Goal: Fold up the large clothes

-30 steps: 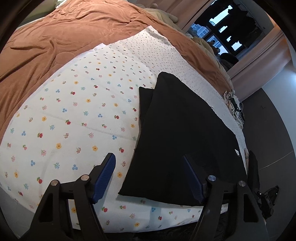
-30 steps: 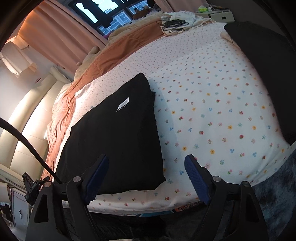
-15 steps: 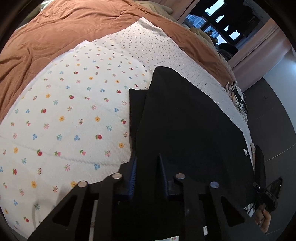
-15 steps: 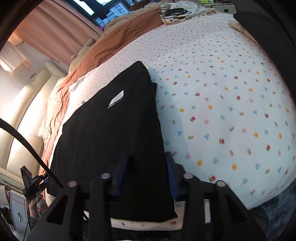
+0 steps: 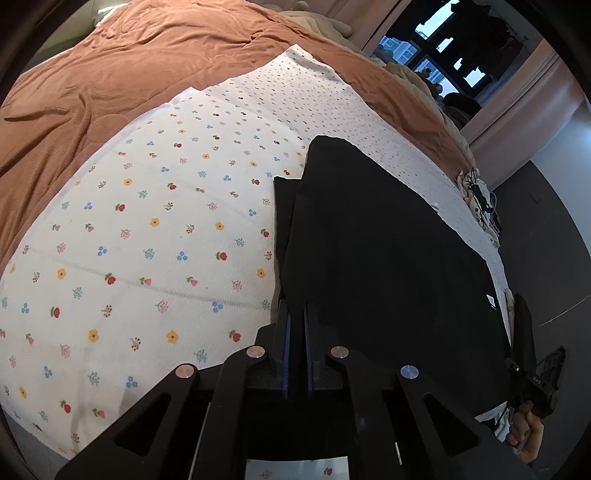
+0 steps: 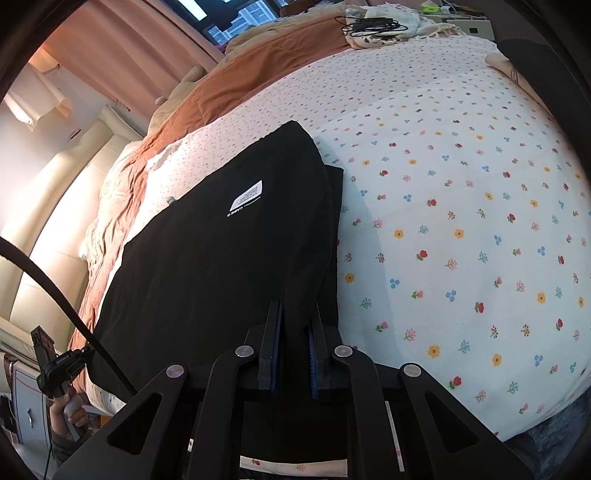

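Note:
A black garment point(image 5: 380, 251) lies folded flat on the flowered white sheet point(image 5: 147, 240) of a bed. My left gripper point(image 5: 296, 314) is shut on the garment's near left corner. In the right wrist view the same black garment point(image 6: 221, 258) shows a white label point(image 6: 246, 195) on top. My right gripper point(image 6: 295, 314) is shut on its near right corner. Both pinched corners sit lifted slightly off the sheet. A lower layer of the garment sticks out along the edge point(image 6: 334, 221).
A brown blanket point(image 5: 129, 74) covers the far part of the bed. Cables and small items point(image 6: 373, 26) lie on a cloth at the far bed edge. Another dark cloth point(image 6: 543, 55) lies at the far right. The bed's near edge is just below both grippers.
Both grippers were open a second ago; they moved forward onto the garment's near corners and shut on them. The garment now sits closer in both views.

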